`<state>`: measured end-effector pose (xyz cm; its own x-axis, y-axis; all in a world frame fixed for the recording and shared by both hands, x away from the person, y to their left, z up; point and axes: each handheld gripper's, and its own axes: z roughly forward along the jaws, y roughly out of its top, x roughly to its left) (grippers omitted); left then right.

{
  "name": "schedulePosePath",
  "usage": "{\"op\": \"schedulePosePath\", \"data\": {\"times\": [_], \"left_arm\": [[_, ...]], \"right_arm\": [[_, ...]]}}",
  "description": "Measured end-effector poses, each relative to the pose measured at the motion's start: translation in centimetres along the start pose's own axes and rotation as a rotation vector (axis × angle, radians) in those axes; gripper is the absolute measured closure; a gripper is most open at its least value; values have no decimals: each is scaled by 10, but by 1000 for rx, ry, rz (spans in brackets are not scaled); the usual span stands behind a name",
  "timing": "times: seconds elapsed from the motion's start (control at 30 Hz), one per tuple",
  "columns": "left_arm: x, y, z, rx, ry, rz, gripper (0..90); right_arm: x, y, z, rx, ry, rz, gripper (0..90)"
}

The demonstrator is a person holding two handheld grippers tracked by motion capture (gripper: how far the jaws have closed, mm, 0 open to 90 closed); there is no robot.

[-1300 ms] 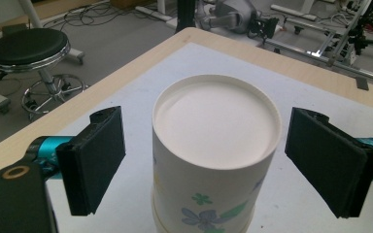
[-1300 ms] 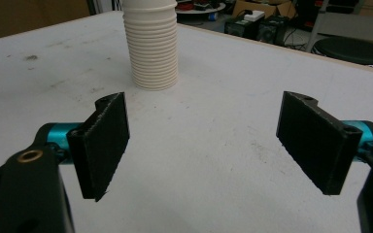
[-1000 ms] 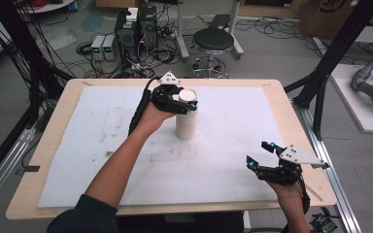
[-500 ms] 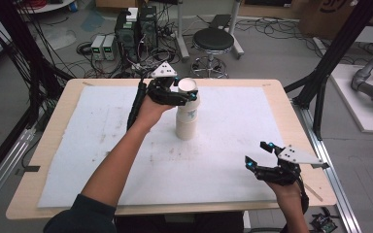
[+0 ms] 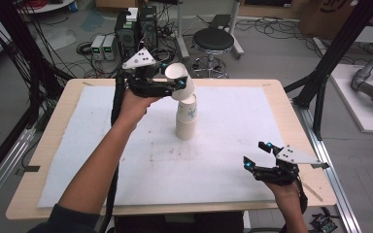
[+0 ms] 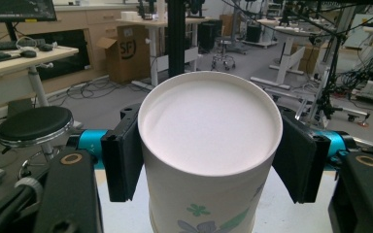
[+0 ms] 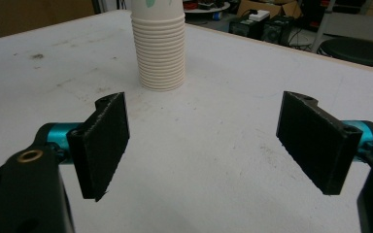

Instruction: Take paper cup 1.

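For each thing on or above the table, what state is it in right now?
Top cup: lifted off the stack, tilted, held in the air.
Cup stack: upright on the table, nothing gripping it.
Left gripper: jaws just closed onto the top cup, pads against its sides.
Right gripper: open, nothing between its jaws, low over the table.

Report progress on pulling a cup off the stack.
Done: the left claw has closed on the top cup and tilted it up off the stack. In hand: that cup, pads on both sides. Left: setting it down on the table. The right claw waits open.
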<state>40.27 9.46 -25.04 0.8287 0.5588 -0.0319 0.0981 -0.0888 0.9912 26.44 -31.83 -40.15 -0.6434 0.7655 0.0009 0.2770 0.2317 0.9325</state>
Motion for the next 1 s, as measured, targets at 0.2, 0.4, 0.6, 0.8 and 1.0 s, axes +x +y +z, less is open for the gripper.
{"op": "schedulePosePath", "data": {"times": [0.2, 0.4, 0.6, 0.8, 1.0], "left_arm": [[-3, 3, -17, -10, -12, 6, 346], [-11, -16, -42, -7, -23, 3, 345], [-15, -39, -57, 15, -16, -14, 343], [-16, -54, -65, 44, -8, -32, 343], [-19, -69, -69, 74, -13, -30, 342]], "right_arm": [[1, 0, 2, 7, 7, -3, 197], [2, 0, 4, 13, 19, 0, 197], [3, 2, 6, 12, 23, -10, 197], [5, 6, 11, 15, 38, -22, 197], [8, 8, 12, 15, 55, -16, 197]]}}
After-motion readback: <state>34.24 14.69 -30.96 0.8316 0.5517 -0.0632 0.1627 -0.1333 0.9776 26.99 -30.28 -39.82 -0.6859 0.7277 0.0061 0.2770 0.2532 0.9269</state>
